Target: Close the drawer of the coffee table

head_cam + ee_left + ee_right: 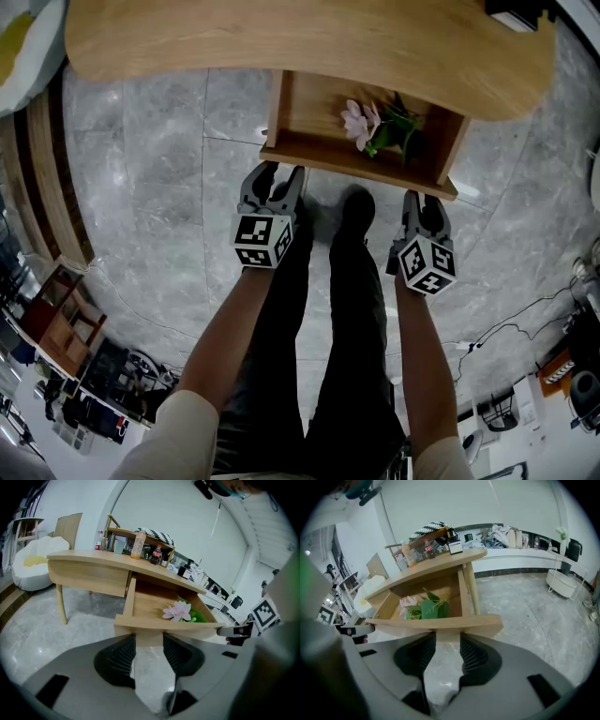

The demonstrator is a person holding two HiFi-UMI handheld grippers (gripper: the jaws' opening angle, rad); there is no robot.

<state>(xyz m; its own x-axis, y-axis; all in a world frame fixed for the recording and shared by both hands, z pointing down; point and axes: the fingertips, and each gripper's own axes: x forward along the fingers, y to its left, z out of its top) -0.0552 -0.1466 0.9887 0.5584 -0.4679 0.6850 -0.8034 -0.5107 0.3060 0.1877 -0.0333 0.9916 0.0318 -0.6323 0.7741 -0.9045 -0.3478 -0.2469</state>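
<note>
The wooden coffee table (281, 37) has its drawer (356, 161) pulled out toward me, and a pink flower with green leaves (367, 124) lies inside. My left gripper (277, 171) stands open at the left end of the drawer front, fingertips right at the panel. My right gripper (424, 197) stands open at the right end. In the left gripper view the drawer front (159, 623) runs just past the open left gripper (149, 639), with the flower (177, 611) behind. In the right gripper view the front panel (440, 622) lies just beyond the open right gripper (447, 639), with nothing clamped.
The person's legs and dark shoes (356, 211) stand on the grey marble floor between the grippers. A white beanbag (33, 564) sits to the left. Bottles and clutter (140, 545) crowd the tabletop. Cables (506, 328) trail across the floor at the right.
</note>
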